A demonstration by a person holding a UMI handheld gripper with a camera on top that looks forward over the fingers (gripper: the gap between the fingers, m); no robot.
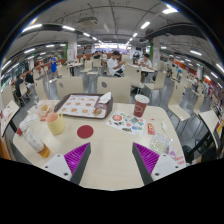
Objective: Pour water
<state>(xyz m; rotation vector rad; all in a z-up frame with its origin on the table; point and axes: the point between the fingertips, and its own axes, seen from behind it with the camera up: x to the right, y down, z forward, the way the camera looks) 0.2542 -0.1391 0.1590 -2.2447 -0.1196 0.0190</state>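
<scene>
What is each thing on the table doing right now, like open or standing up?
gripper: open, holding nothing, held short of the things on the table.
brown cup: standing upright, beyond the fingers.
tray: lying flat on the table.
red disc: lying flat, just ahead of the gripper.
orange bottle: standing upright, beside the left finger.

The gripper hung over a pale bench, its jaws apart and holding nothing. Beyond them sat a red coaster, a tray, a paper cup and a bottle.
</scene>
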